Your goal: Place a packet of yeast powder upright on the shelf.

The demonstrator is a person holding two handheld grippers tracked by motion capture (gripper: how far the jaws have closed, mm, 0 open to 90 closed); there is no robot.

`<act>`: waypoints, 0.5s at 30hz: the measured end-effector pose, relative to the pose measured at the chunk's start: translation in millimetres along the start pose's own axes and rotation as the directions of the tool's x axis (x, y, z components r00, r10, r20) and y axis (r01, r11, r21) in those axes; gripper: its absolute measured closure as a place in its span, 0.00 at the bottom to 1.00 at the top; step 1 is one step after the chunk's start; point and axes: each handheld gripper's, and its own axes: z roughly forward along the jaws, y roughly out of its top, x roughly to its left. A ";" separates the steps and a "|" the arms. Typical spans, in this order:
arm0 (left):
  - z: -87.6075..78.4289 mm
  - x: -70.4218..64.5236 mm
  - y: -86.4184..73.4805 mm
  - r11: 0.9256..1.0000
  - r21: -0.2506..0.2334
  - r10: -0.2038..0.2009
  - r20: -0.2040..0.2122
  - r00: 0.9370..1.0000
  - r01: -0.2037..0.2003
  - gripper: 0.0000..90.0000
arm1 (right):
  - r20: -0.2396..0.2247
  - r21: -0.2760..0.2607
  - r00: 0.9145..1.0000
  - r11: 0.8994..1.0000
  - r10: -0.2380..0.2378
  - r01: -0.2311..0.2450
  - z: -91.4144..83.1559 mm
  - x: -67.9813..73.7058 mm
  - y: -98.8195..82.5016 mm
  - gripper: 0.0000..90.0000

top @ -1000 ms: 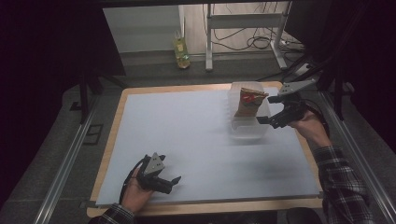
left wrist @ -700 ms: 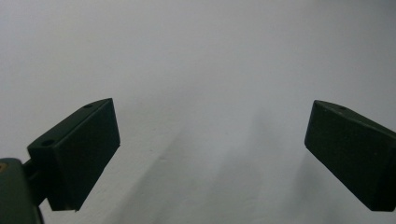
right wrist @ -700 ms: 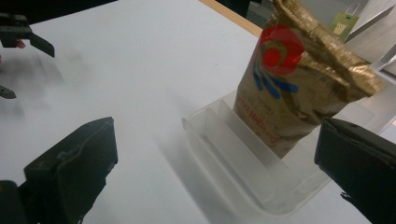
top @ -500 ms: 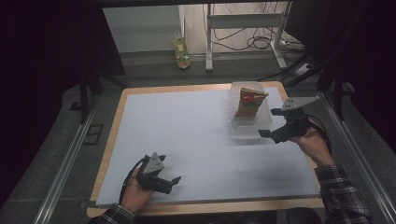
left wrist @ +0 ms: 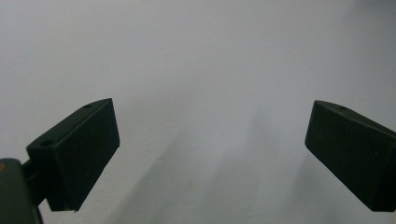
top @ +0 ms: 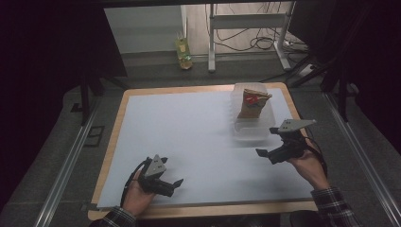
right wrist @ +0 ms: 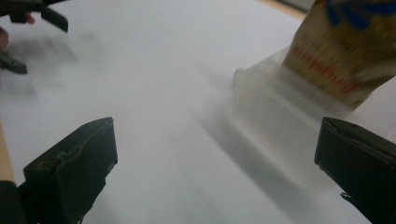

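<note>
A clear plastic container [top: 253, 126] stands on the white mat at the back right, with a brown paper packet [top: 253, 103] upright in it. My right gripper [top: 269, 155] hovers open just in front of the container, apart from it, pointing left. In the right gripper view the jaws of the right gripper [right wrist: 215, 163] stand wide apart with nothing between them; the container [right wrist: 275, 107] and packet [right wrist: 345, 51] lie ahead to the right, blurred. My left gripper [top: 172, 171] rests open near the mat's front edge. The left gripper [left wrist: 210, 154] faces bare mat with empty jaws.
The white mat [top: 189, 127] covers a wood-edged table [top: 116, 137]. A yellow-green bottle [top: 183, 53] stands on the floor beyond the table, beside a metal stand [top: 246, 33] with cables. The left gripper's jaws [right wrist: 28, 18] are at the upper left of the right gripper view.
My right gripper has drawn back from beside the container toward the front of the table, and it stays open. The left gripper has not moved.
</note>
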 end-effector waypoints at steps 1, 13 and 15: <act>-0.2 0.1 0.0 1.000 0.001 0.000 -0.001 1.000 0.000 0.04 | -0.008 0.004 1.000 1.000 0.002 -0.002 2.0 2.4 -3.0 0.00; 0.0 -0.4 -0.1 1.000 0.002 0.002 0.001 1.000 -0.002 0.04 | -0.028 0.002 0.998 0.998 0.058 -0.058 13.5 29.1 -26.0 0.00; 0.2 -0.5 -0.2 1.000 0.004 0.004 0.001 1.000 -0.004 0.04 | -0.045 0.007 0.997 0.998 0.062 -0.062 15.9 33.7 -29.4 0.00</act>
